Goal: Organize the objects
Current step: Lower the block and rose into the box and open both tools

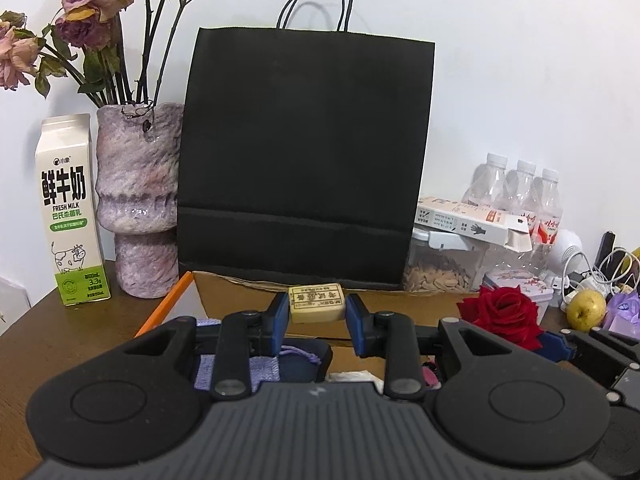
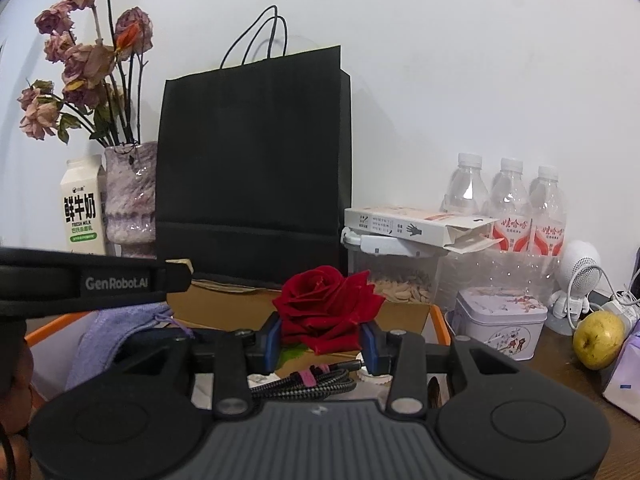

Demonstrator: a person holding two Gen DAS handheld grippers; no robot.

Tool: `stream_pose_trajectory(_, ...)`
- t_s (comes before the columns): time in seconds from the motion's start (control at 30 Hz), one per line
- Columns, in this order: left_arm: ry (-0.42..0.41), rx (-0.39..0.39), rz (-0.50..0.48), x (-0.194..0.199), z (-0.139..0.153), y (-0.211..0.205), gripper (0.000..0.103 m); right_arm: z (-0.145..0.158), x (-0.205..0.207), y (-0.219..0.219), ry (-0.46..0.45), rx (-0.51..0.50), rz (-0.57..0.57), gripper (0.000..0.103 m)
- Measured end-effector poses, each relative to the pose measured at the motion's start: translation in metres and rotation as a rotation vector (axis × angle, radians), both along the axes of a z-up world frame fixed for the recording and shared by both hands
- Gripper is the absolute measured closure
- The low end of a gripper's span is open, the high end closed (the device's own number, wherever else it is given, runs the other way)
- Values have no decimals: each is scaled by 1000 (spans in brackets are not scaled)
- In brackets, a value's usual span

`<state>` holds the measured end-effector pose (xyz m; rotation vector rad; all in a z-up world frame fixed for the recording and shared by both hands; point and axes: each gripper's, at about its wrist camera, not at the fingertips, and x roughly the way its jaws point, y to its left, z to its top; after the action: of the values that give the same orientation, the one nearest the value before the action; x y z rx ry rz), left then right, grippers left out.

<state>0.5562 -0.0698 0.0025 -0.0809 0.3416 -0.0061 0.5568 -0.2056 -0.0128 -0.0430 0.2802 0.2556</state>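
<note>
We find the left gripper (image 1: 317, 312) clamped on a beige eraser (image 1: 317, 303) and the right gripper (image 2: 322, 342) clamped on a red rose (image 2: 326, 308), both held over the orange-rimmed box (image 2: 439, 322), presumably for sorting there.

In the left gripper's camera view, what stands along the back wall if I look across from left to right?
Milk carton → purple vase of dried roses → black paper bag → jar of seeds under a flat white box → three water bottles.

The milk carton (image 1: 73, 210) reads "FRESH MILK"; a black strap (image 2: 80, 280) reads "GenRobot.AI".
</note>
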Motion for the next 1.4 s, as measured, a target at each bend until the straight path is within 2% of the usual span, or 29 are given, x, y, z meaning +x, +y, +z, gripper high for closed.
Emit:
stream_pose_trajectory(0.07,1,0,6,-1,0,2,69,0,0,-1,2,-2,-10,60)
stream_pose_trajectory(0.1,-5,6,14,-2,1,3,59,1,0,-2,1,0,-13,53)
stream_pose_trajectory(0.13,-10,10,23,-3,2,4,49,1,0,-3,3,5,-16,38)
stream_pose_trajectory(0.17,-18,11,37,-4,3,6,24,1,-1,-4,4,11,-19,28)
stream_pose_trajectory(0.2,-29,10,47,-6,5,7,4,1,-1,-5,0,17,-24,12)
stream_pose_trajectory(0.23,-46,10,60,-8,6,10,0,1,-2,-6,-7,20,-28,6)
stream_pose_trajectory(0.3,-70,16,69,-12,8,12,0,2,-4,-6,-24,21,-27,0)
stream_pose_trajectory(0.6,-53,26,82,-12,7,19,0,2,-7,-4,-29,25,-6,0)
stream_pose_trajectory(0.83,-49,24,79,-31,10,26,0,4,-19,-6,-18,31,-5,0)
stream_pose_trajectory(1.13,-55,9,52,-89,19,38,0,10,-70,-12,16,39,-17,0)
stream_pose_trajectory(1.4,21,15,23,-163,28,48,0,23,-138,-18,56,36,-1,0)
